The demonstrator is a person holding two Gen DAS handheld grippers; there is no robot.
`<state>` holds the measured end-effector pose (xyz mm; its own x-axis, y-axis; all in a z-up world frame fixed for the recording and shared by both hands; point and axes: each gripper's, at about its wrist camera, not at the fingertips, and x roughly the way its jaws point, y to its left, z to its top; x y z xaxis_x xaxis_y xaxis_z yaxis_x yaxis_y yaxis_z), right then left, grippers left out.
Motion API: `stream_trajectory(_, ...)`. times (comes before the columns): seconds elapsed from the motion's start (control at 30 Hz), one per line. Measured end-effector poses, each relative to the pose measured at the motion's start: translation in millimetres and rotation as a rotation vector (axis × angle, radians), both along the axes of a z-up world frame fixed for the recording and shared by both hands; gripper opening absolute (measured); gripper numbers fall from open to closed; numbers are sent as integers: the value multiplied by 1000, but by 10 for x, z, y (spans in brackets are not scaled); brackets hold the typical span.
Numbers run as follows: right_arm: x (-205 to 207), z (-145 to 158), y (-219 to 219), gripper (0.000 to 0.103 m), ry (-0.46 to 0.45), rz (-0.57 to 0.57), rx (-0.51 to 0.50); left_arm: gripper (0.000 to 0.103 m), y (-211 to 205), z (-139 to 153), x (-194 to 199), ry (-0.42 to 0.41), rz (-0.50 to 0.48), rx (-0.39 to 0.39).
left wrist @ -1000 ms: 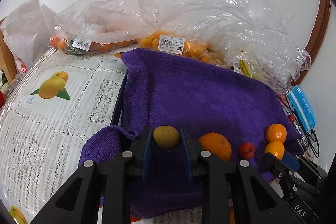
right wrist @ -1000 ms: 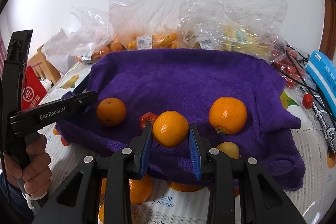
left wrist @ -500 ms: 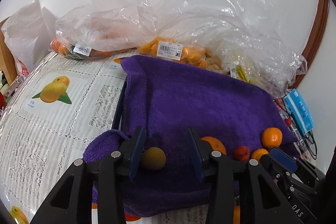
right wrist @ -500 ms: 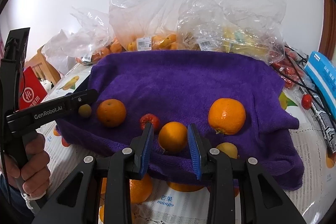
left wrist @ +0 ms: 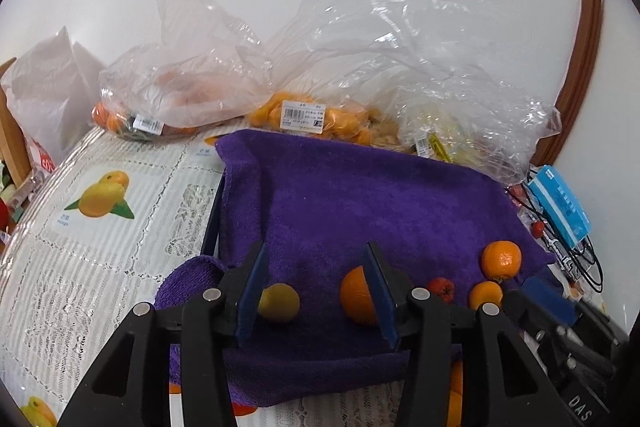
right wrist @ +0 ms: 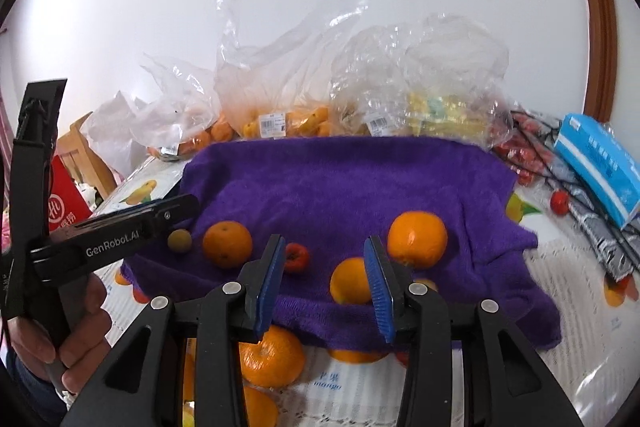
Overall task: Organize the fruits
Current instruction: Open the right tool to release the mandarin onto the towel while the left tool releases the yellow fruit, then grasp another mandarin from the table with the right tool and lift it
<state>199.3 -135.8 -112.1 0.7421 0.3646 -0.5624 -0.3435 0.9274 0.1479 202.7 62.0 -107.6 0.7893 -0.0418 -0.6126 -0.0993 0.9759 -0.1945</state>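
Our left gripper (left wrist: 316,291) and right gripper (right wrist: 326,279) have just been opening; both stand released, leaving the yellow-green fruit (left wrist: 279,303) and small orange (right wrist: 351,286) lined up along the purple towel (left wrist: 360,203).

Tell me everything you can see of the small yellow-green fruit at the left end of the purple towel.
The small yellow-green fruit is round, dull olive-yellow and smooth-skinned, smaller than the oranges. It lies on the purple towel near its left front edge, left of the nearest orange and apart from it. The left tool has just been opening; the fruit lies free by its left pad, whether touching I cannot tell.
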Motion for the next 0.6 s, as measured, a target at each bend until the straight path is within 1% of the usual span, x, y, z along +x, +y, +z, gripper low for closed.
stream_trajectory(0.1,-64,-29,-63,41,32,-11,51,46,-3,31,-68,-29,6,-14)
stream_trajectory(0.27,-329,90,-197,41,-24,-95,82,46,-28,84,-183,-61,2,-22)
stream_trajectory(0.3,-382,113,-224,41,-19,-112,83,46,-32,88,-198,-62,-2,-21)
stream_trajectory(0.4,-475,107,-265,41,52,-111,83,46,-41,100,-263,-58,-19,-20)
stream_trajectory(0.5,-580,68,-255,41,75,-137,43,46,-15,55,-390,-57,-15,-10)
stream_trajectory(0.6,-656,16,-245,41,108,-113,41,46,40,-21,-518,-22,-23,2)
